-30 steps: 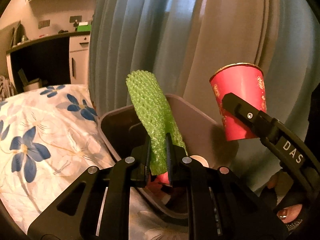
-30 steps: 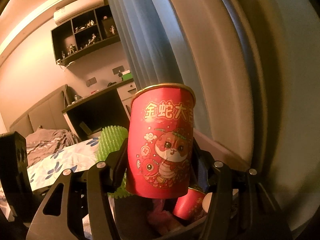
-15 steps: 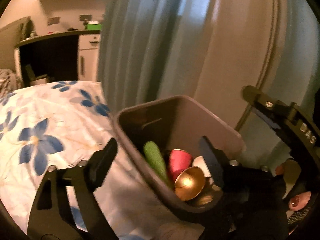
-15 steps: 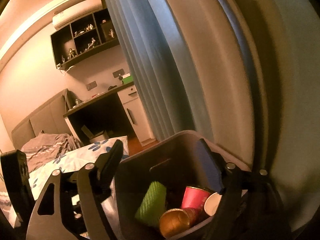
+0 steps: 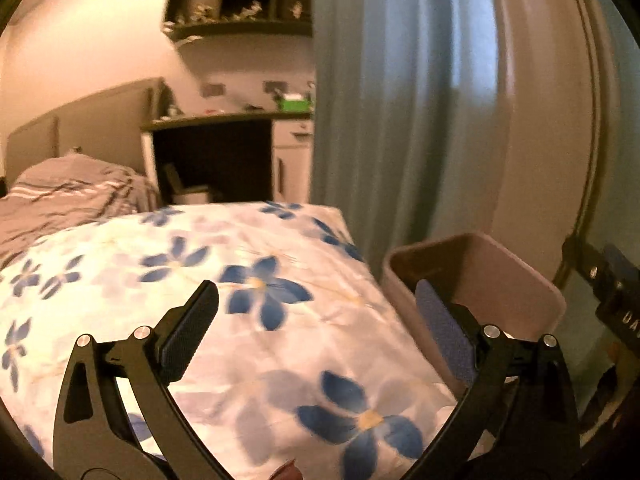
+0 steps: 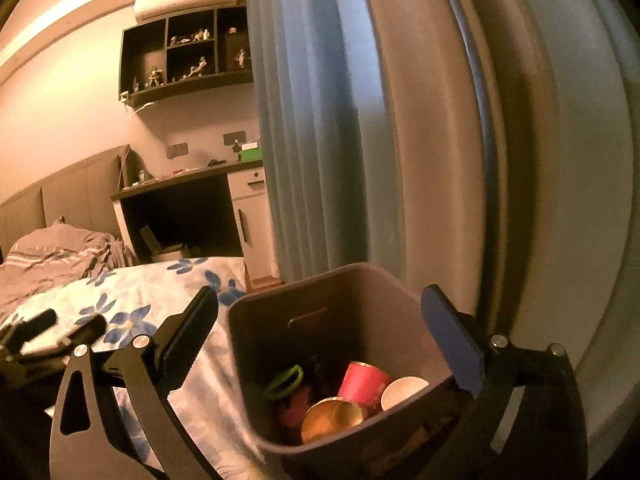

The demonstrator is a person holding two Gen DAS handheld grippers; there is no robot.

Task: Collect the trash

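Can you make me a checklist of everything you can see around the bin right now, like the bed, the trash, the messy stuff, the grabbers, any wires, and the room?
Surface: flowered bedspread, no trash seen on it.
Job's things: bin beside the bed holds a red cup, a gold-lined cup, a white-lined cup, a green piece.
Clutter: rumpled grey blanket.
Grippers: left gripper opening, empty; right gripper opening, empty, over the bin.
Cables: nothing seen.
Surroundings: blue curtain, desk, wall shelf.

Dim warm orange indoor light, motion blur across both views, strong fisheye bending, black vignetted corners
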